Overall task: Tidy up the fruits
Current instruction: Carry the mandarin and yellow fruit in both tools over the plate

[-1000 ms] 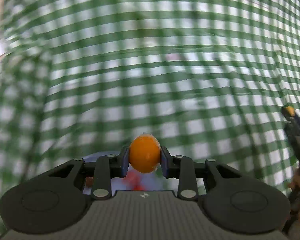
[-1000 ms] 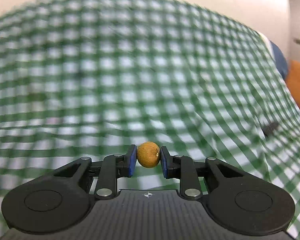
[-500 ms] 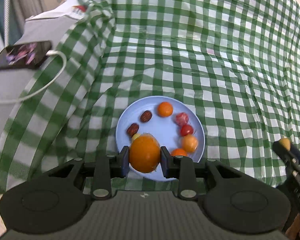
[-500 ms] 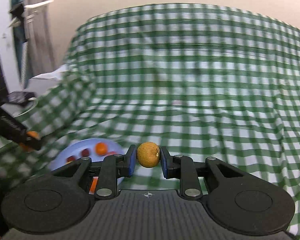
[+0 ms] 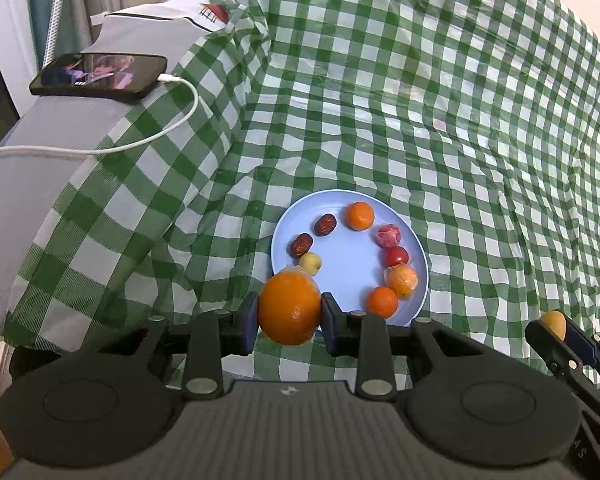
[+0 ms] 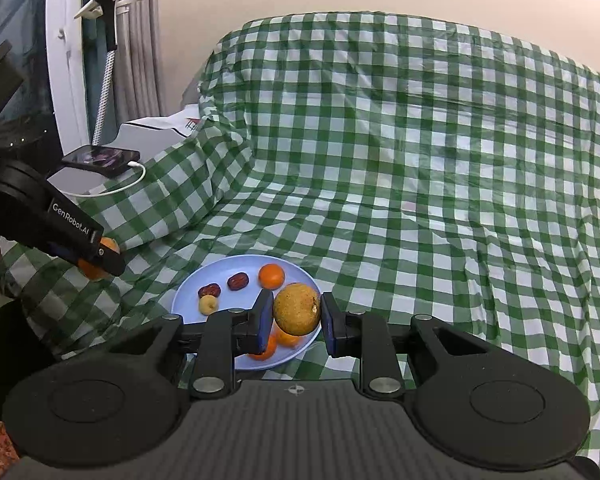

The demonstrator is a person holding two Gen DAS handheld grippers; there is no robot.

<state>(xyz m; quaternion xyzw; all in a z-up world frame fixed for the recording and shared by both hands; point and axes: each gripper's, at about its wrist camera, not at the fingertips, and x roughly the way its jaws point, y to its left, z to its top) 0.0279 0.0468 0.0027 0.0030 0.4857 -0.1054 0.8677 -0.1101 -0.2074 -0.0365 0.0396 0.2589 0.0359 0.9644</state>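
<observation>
A light blue plate (image 5: pixel 348 240) lies on the green checked cloth and holds several small fruits: two dark red dates (image 5: pixel 325 224), small oranges (image 5: pixel 359 215), a red tomato (image 5: pixel 397 256), a pale yellow fruit (image 5: pixel 310 263). My left gripper (image 5: pixel 289 314) is shut on an orange (image 5: pixel 290 308), held above the plate's near left rim. My right gripper (image 6: pixel 297 315) is shut on a brownish-yellow round fruit (image 6: pixel 297 309), above the plate's (image 6: pixel 188 292) near right part. The right gripper also shows in the left wrist view (image 5: pixel 556 328), and the left in the right wrist view (image 6: pixel 96 258).
A black phone (image 5: pixel 100 72) with a white charging cable (image 5: pixel 140 142) lies on a grey surface at the far left, beside folded cloth. A window frame and curtain (image 6: pixel 136 40) stand at the left. The checked cloth (image 6: pixel 420 160) rises over a mound behind the plate.
Both grippers have swung toward the plate, which has come into view below them. Each still holds its fruit. The views have sharpened from motion blur.
</observation>
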